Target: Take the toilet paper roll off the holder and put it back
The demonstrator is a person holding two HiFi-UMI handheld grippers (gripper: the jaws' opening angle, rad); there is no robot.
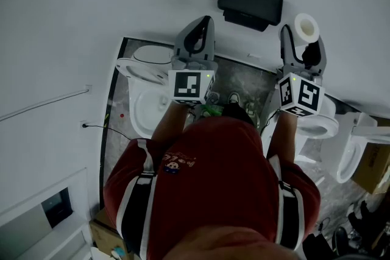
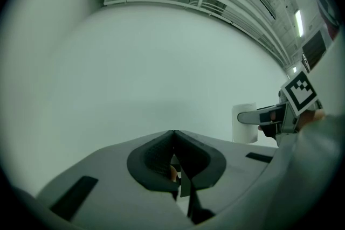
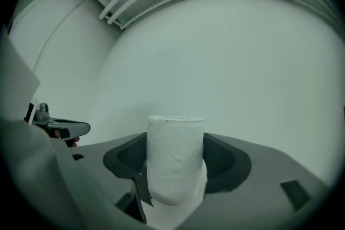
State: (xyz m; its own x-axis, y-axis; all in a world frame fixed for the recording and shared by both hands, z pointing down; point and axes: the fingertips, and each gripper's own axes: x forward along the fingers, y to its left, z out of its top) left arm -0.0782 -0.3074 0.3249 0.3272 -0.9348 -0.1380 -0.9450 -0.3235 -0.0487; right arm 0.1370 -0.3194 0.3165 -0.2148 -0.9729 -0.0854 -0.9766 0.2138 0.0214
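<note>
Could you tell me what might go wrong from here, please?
The right gripper pinches the soft roll with much of it past the jaws, so it may squash or slip.
The holder sits to the roll's left in the head view; a misaimed approach could knock the roll loose.

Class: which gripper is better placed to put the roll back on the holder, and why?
Right. The right gripper clamps the toilet paper roll; the left gripper is shut and empty.
</note>
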